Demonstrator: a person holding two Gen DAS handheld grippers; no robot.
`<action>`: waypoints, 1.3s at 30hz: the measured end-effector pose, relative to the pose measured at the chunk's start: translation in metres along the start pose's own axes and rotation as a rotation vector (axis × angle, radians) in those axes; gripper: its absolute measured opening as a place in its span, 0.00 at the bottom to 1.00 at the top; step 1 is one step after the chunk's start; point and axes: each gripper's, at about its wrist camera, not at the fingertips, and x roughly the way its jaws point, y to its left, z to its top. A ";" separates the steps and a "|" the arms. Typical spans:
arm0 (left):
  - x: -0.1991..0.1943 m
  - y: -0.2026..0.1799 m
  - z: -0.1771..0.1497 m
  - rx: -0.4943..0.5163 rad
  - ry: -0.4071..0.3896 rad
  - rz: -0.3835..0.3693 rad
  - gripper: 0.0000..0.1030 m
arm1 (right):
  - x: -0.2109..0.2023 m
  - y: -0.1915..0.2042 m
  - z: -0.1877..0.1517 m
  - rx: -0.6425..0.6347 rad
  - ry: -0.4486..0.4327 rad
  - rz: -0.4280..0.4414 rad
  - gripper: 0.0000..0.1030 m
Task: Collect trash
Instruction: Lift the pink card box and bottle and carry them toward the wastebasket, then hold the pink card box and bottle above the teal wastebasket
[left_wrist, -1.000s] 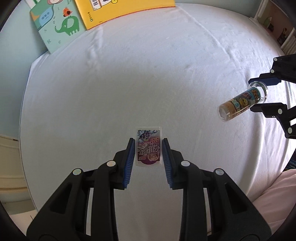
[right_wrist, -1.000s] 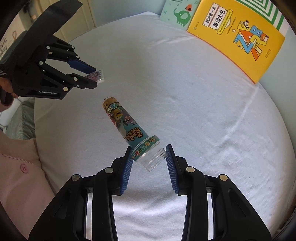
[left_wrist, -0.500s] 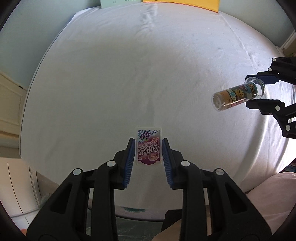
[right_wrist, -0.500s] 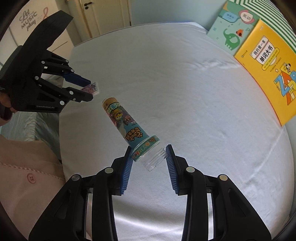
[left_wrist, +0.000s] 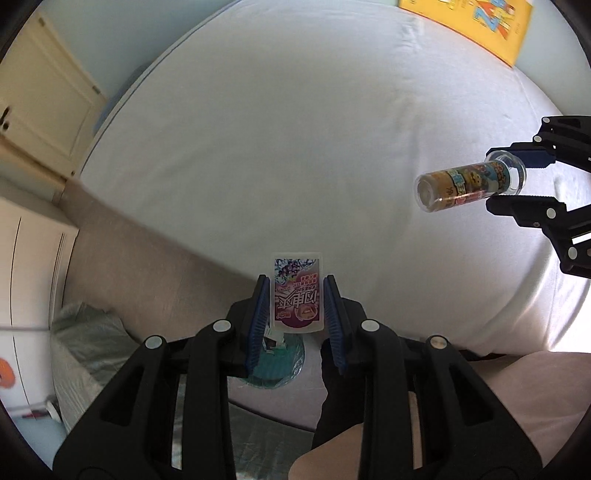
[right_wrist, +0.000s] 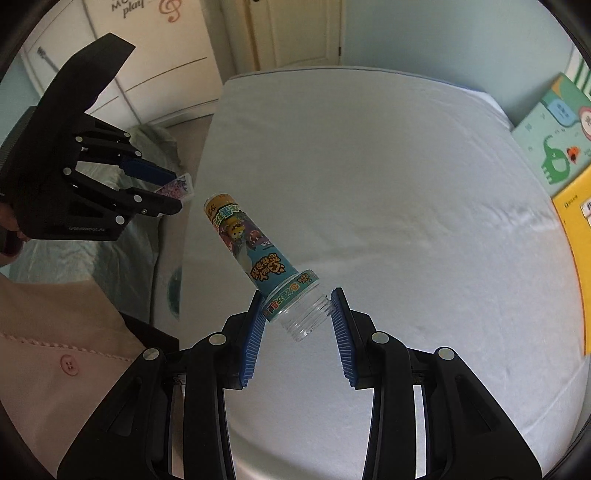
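Left gripper (left_wrist: 297, 295) is clamped on a small flat snack packet (left_wrist: 297, 293), purple and white label with printed characters, held upright between the blue pads, top edge sticking out past the fingertips. Packet is off the bed, hanging in the air near the mattress edge. Under the gripper: a teal round thing (left_wrist: 280, 363), partly hidden, can't tell what it is. Below that, part of the person's leg (left_wrist: 325, 458) and pink clothing (left_wrist: 524, 387) at lower right.

Right gripper (right_wrist: 298, 314) is clenched on a clear plastic bottle (right_wrist: 255, 258) at its threaded neck end, no cap visible. Bottle is tilted, base pointing up and left, wrapped in a cartoon label, yellow and blue. It is lifted clear of the bed, apart from the sheet. In the left wrist view the same bottle sits between the right fingers at the right side, base toward the camera.

Pink buttoned garment (right_wrist: 66, 354) at lower left of right wrist view. Left gripper is visible there too at upper left, packet tip poking out.

White bed sheet (right_wrist: 388, 184) fills the middle, wrinkled. At the far side: yellow book (left_wrist: 476, 22) and a green elephant book (right_wrist: 554, 140), against the wall. Grey-green bag or cloth (left_wrist: 85, 339) on the floor beside the bed. Cream cabinet doors (left_wrist: 44, 110) beyond.
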 end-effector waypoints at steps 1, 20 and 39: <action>-0.001 0.008 -0.006 -0.026 0.001 0.008 0.27 | 0.003 0.005 0.006 -0.018 0.003 0.011 0.36; -0.011 0.105 -0.109 -0.449 0.044 0.073 0.27 | 0.052 0.104 0.097 -0.383 0.053 0.205 0.36; -0.008 0.144 -0.203 -0.733 0.096 0.072 0.27 | 0.092 0.185 0.126 -0.631 0.131 0.336 0.36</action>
